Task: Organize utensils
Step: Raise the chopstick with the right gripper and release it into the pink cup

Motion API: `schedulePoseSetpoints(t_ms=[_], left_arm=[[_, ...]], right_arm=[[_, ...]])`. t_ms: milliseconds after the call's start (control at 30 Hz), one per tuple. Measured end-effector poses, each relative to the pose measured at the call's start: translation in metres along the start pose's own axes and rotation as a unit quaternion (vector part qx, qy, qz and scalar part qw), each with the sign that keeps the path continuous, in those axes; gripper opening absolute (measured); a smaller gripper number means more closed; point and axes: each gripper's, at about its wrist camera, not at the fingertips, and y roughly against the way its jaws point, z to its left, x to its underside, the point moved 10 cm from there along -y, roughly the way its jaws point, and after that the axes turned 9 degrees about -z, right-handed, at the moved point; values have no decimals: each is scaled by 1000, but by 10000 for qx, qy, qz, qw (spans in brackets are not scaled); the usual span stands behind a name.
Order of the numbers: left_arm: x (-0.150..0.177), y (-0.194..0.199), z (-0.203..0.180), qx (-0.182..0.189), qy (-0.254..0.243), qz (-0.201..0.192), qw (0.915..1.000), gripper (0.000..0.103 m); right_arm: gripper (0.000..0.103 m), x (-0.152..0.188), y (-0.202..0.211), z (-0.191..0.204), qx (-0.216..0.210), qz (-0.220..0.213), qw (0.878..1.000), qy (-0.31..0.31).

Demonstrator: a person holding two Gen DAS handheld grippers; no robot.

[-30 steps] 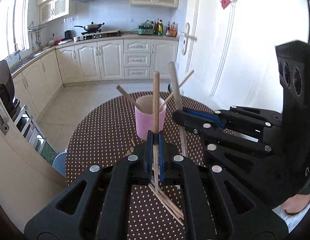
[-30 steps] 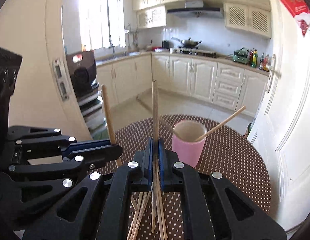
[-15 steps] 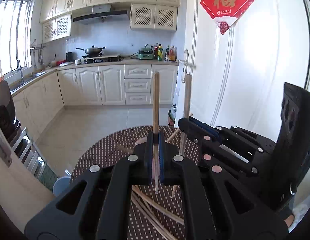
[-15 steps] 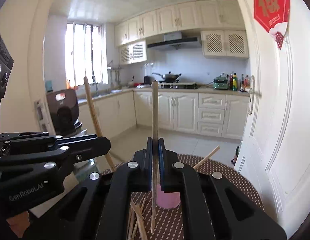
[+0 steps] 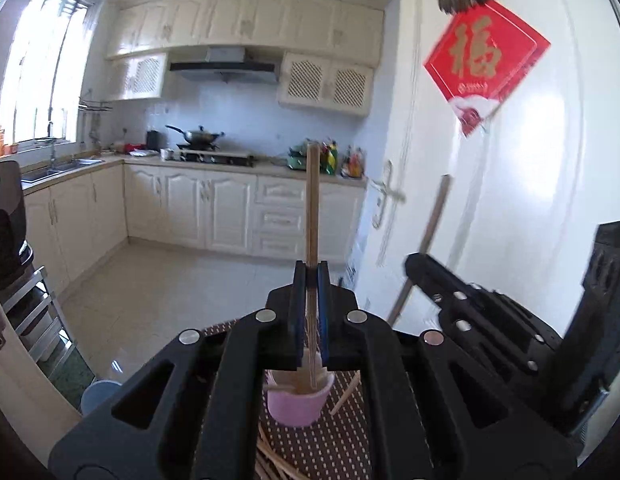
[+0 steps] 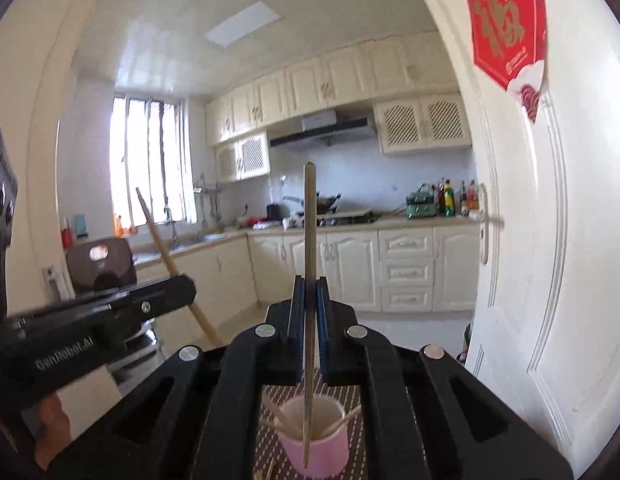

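Matt wooden chopstick (image 5: 312, 216); smooth pink plastic cup (image 6: 314, 458); black matt plastic tongs (image 5: 309, 280).

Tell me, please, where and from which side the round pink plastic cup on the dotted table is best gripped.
Probably the round pink plastic cup by its bare outer wall below the rim, coming in level from the near side. The thin wooden chopsticks lean out over its rim both ways, so a grasp from above would likely knock them.
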Motion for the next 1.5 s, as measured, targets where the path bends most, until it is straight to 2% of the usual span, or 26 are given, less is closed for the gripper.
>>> schedulePoseSetpoints(t_ms=[67, 333, 500, 767, 1100, 1267, 1400, 1467, 1500], left_arm=[[2, -6, 3, -83, -6, -63, 9999, 6], [29, -28, 5, -120, -94, 228, 9996, 6], [43, -31, -3, -68, -419, 319, 9986, 6], [58, -33, -5, 77, -509, 505, 9974, 7], [68, -32, -3, 2, -556, 704, 9960, 7], [69, -28, 1, -150, -618, 758, 9951, 7], [70, -25, 5, -264, -634, 866, 9939, 11], [70, -22, 6, -290, -617, 871, 9939, 17], [70, -20, 7, -314, -622, 860, 9939, 27]], right_arm=[[4, -2, -1, 2, 25, -107, 9999, 2], [4, -1, -12, -1, 177, -303, 9994, 24], [4, 11, -20, -6, 150, -158, 9997, -67], [4, 25, -23, -12, 135, 73, 9998, -86], [4, 46, -19, -13, 33, 406, 9992, -19], [5, 57, -19, -16, -4, 619, 9980, -137], [5, 69, -18, -17, -14, 851, 9962, -203], [6, 72, -17, -17, 5, 927, 9954, -234], [6, 73, -17, -18, -1, 959, 9951, -258]])
